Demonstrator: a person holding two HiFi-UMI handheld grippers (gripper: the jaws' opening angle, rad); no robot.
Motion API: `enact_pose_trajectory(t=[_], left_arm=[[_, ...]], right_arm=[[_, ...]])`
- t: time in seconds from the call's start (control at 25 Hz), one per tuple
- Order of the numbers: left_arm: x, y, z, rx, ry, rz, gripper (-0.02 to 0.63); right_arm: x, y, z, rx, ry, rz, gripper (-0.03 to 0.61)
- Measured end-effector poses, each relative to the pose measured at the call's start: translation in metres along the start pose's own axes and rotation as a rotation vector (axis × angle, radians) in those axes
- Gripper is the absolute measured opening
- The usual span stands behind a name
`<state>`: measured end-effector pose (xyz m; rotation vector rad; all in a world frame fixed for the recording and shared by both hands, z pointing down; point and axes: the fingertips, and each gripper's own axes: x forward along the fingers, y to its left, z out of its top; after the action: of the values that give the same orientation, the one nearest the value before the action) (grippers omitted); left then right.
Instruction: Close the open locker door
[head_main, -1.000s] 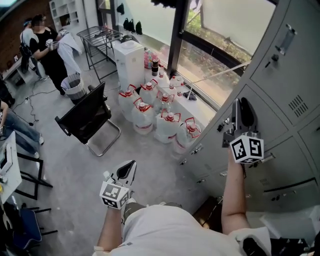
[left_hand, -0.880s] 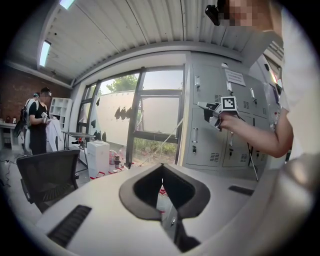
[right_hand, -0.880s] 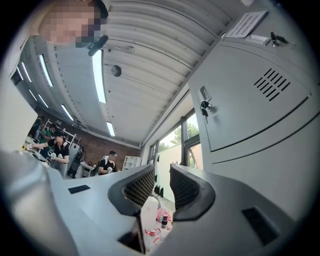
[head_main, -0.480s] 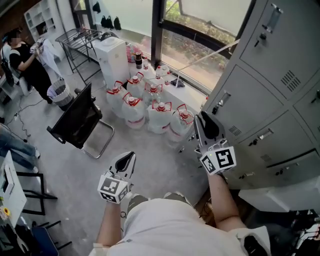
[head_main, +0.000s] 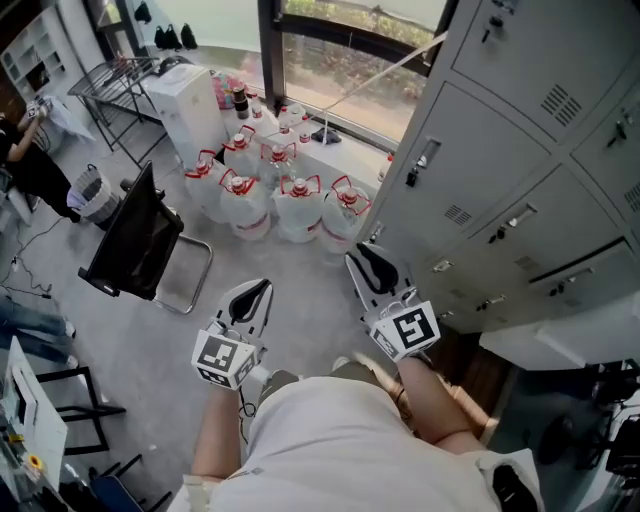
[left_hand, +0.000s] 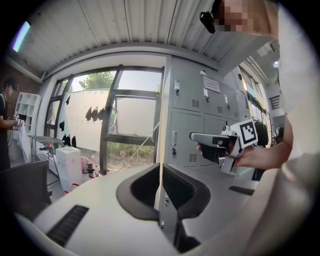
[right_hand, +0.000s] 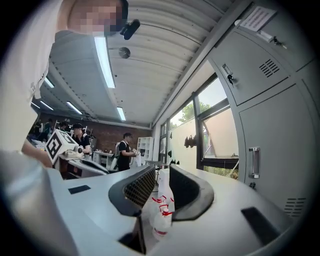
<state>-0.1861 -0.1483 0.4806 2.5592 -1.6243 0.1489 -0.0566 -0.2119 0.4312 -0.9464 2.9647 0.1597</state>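
water jugs (head_main: 272, 196): clustered by window | black chair (head_main: 128, 240): beside them | white cabinet (head_main: 186, 98): behind jugs

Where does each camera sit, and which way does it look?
Head view: on the head, steeply down at water jugs, lockers; left gripper, right gripper, forearms show.
Left gripper view: rides that gripper, faces window and lockers; own jaws, right hand show.
Right gripper view: rides that gripper, faces window and water jugs; own empty jaws, just closed further, show.
Shared: head and right gripper views both see the water jugs.

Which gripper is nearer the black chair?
Left. The left gripper is just right of the black chair; the right gripper, its empty jaws having just narrowed, is farther right, beside the lockers.
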Motion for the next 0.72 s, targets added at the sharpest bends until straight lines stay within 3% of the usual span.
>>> enact_pose_trajectory(t=[0.72], left_arm=[[0.03, -0.038, -0.007, 0.124, 0.05, -0.206, 0.003]], right_arm=[[-0.037, 0.041, -0.058, 0.018, 0.107, -0.034, 0.078]])
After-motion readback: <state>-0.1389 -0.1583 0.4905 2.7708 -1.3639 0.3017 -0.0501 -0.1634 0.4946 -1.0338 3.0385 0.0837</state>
